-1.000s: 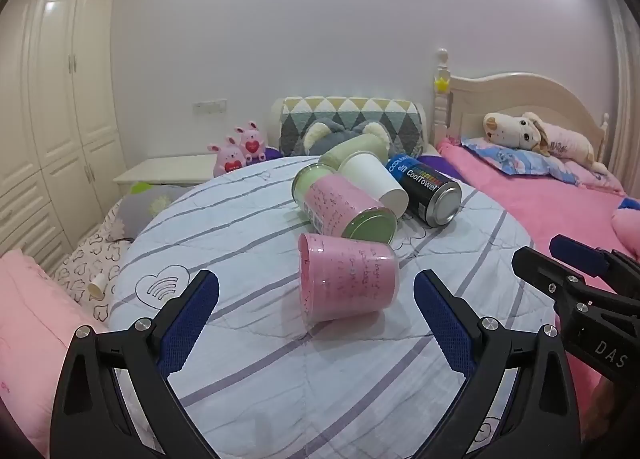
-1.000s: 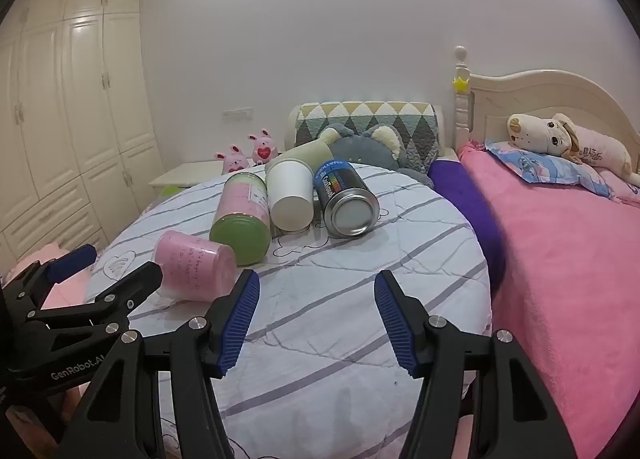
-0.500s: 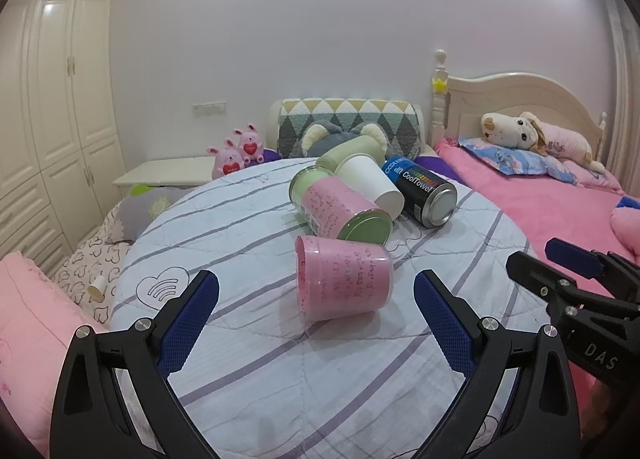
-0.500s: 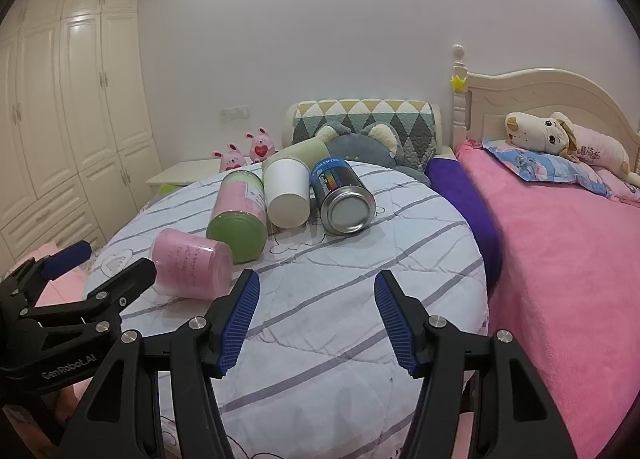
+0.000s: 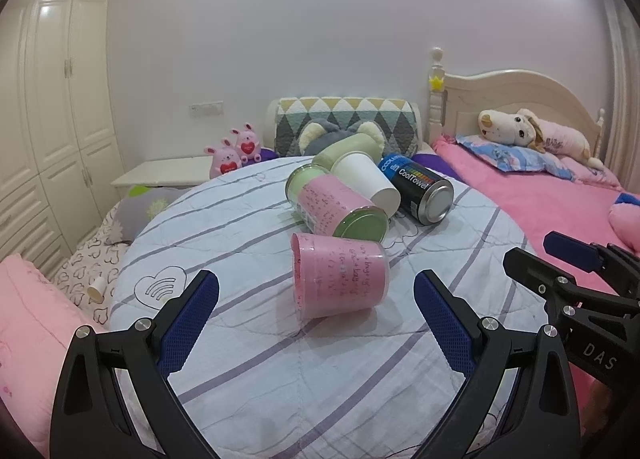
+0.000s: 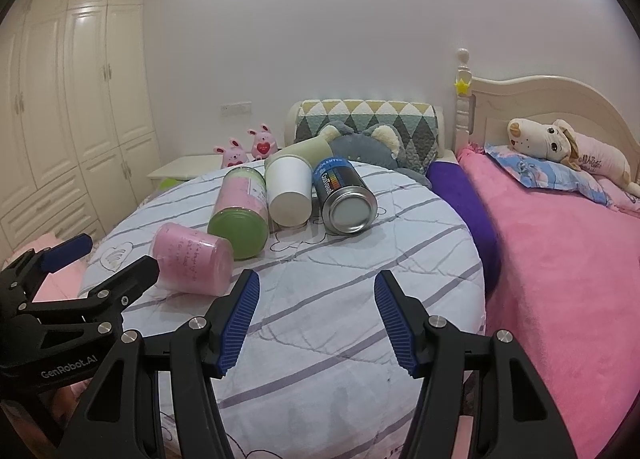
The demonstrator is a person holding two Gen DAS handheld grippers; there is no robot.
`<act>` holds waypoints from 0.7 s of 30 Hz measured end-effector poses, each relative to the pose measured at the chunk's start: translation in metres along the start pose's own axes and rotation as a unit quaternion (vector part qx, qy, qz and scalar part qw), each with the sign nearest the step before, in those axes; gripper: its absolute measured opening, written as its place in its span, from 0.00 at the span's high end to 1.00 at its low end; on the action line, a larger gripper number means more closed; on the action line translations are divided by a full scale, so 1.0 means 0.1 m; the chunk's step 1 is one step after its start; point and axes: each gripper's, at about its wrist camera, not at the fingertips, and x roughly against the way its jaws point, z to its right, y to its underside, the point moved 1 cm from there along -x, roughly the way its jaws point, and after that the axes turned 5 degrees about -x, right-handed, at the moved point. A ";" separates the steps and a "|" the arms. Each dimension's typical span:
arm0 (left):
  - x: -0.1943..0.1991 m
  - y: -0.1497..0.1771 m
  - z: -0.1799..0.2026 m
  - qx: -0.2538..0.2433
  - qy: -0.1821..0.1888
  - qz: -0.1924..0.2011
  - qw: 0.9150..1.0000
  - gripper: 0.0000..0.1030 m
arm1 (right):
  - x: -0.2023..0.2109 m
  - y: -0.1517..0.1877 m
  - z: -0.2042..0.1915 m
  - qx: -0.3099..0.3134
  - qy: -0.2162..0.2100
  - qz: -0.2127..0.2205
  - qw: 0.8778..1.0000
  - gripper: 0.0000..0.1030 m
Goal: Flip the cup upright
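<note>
Several containers lie on their sides on a round table with a striped cloth (image 5: 248, 343). Nearest is a pink cup (image 5: 340, 273), also in the right wrist view (image 6: 192, 257). Behind it lie a green-and-pink jar (image 5: 336, 209) (image 6: 240, 213), a white-and-green cup (image 5: 362, 175) (image 6: 290, 187) and a black can (image 5: 420, 189) (image 6: 344, 195). My left gripper (image 5: 316, 319) is open, its fingers a little short of the pink cup on either side. My right gripper (image 6: 316, 319) is open and empty, right of the pink cup.
A pink bed (image 6: 560, 259) with a plush dog (image 6: 560, 147) lies right of the table. A patterned cushion (image 5: 348, 119) and a grey plush toy stand behind it. White wardrobes (image 6: 60, 119) and a low side table (image 5: 164, 175) are at the left.
Both grippers have drawn back slightly from the table and stay open. The containers have not moved.
</note>
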 end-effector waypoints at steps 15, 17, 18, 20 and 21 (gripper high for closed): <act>0.00 0.01 0.01 -0.003 0.002 0.000 1.000 0.03 | 0.01 0.01 0.04 -0.001 0.002 -0.001 1.000 0.40; 0.01 0.01 0.01 -0.002 0.001 0.001 1.000 0.03 | 0.01 0.01 0.04 -0.001 0.002 -0.001 1.000 0.40; 0.01 0.01 0.01 -0.002 0.001 0.001 1.000 0.03 | 0.00 0.01 0.04 0.000 0.001 -0.001 1.000 0.40; 0.01 0.01 0.01 0.000 -0.002 0.003 1.000 0.03 | 0.00 0.01 0.04 0.000 0.001 -0.001 1.000 0.40; 0.00 0.01 0.01 0.000 -0.002 0.003 1.000 0.03 | 0.00 0.01 0.04 0.000 0.000 -0.001 1.000 0.40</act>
